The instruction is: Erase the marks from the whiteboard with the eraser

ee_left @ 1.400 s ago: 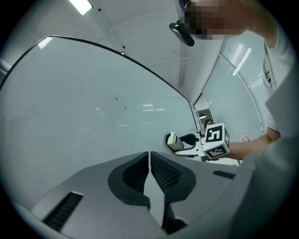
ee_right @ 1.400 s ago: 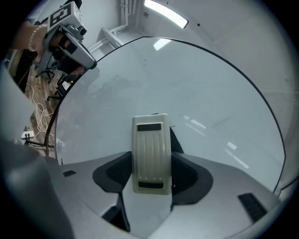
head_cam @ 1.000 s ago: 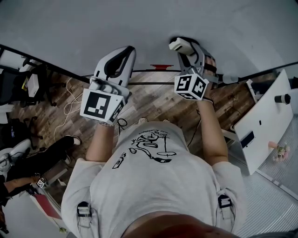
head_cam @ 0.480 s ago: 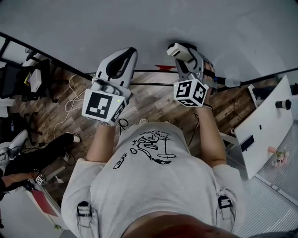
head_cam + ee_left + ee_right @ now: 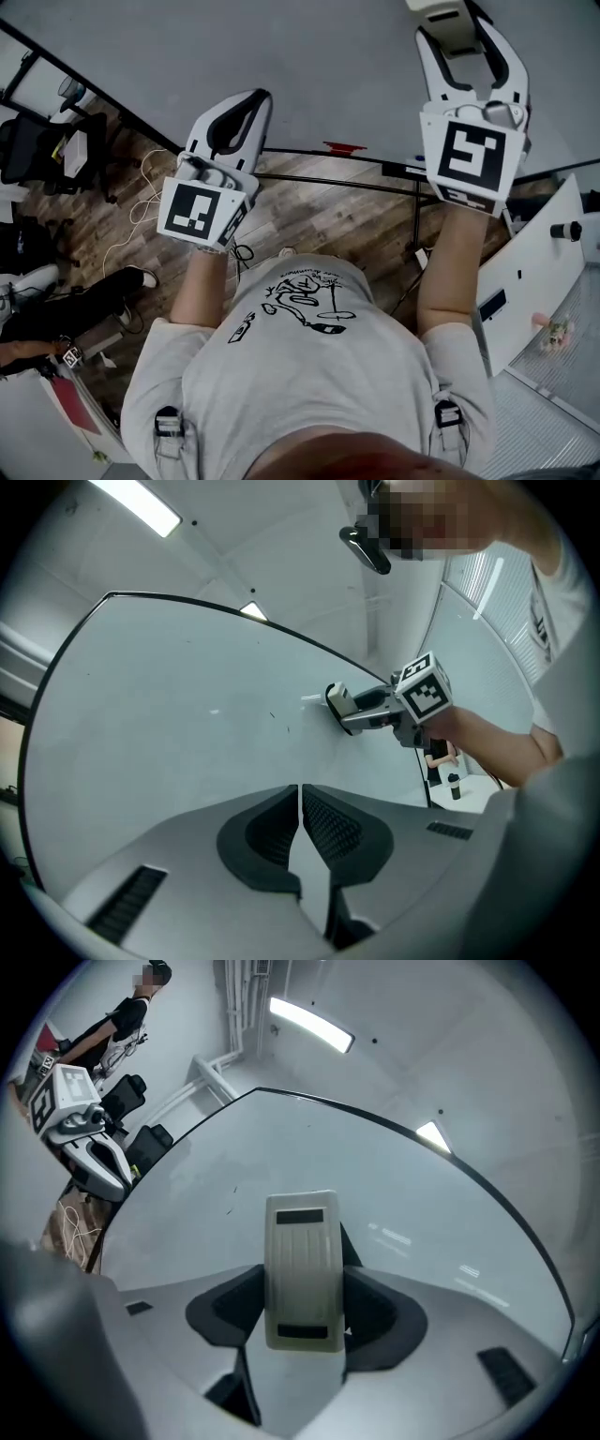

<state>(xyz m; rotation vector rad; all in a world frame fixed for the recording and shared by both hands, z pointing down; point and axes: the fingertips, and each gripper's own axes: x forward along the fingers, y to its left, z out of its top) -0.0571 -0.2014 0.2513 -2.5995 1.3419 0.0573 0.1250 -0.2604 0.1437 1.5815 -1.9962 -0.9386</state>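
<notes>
While a person in a grey T-shirt with a black line drawing (image 5: pixel 300 375) stands over a brown wood-plank floor (image 5: pixel 319 211), the right claw (image 5: pixel 302 1299) is clenched on a pale beige ribbed plastic eraser (image 5: pixel 302 1260). The eraser stands upright between the claw's dark pads and points at the large white, dark-framed whiteboard (image 5: pixel 394 1194). Seen from the left gripper view, the eraser's far end meets the board's surface. A few short dark pen marks (image 5: pixel 232 1194) sit on the board just left of the eraser, between the two claws. The left claw (image 5: pixel 300 799) is clenched on nothing, its ridged black pads pressed together with only a thin seam showing. It is held low, aimed at the near part of the board, well apart from the eraser; whether its tips touch the board cannot be told. From the head view the right arm reaches farther up the board than the left, and each tool carries a cube of black-and-white square markers (image 5: pixel 199 211) facing the camera. Ceiling strip lights (image 5: pixel 311 1024) glare above the board's curved top edge.
</notes>
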